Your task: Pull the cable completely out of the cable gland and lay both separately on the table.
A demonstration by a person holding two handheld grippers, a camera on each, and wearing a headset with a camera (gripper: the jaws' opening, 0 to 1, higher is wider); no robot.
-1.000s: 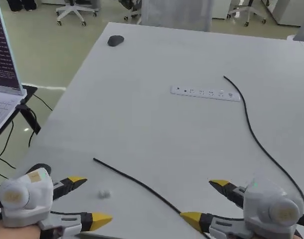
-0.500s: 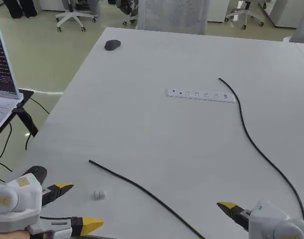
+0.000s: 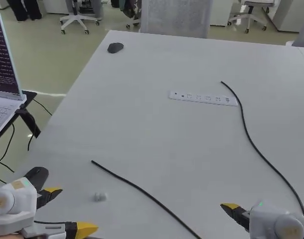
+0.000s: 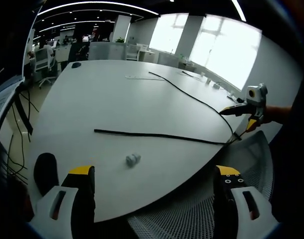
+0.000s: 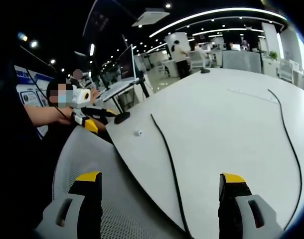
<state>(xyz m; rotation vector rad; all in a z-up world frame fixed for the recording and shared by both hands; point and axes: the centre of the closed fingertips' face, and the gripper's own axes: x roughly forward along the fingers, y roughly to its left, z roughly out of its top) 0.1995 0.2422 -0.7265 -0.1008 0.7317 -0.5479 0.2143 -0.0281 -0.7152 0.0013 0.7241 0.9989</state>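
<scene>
Honestly looks done, cable (image 3: 142, 191) and cable gland (image 3: 98, 197) lie apart on the table (image 3: 157, 129), which is probably why left tongs (image 4: 154, 172) and right tongs (image 5: 160, 178) hang wide open, empty.

Open-plan office — rolling desk chairs (image 3: 75, 19) along the top of the head view, open laptop (image 3: 2, 64) at the left edge, mouse (image 3: 115, 48) and power strip (image 3: 203, 98) on a big white table (image 3: 142, 129) — large windows (image 4: 212, 50) upper right of the left gripper view.
</scene>
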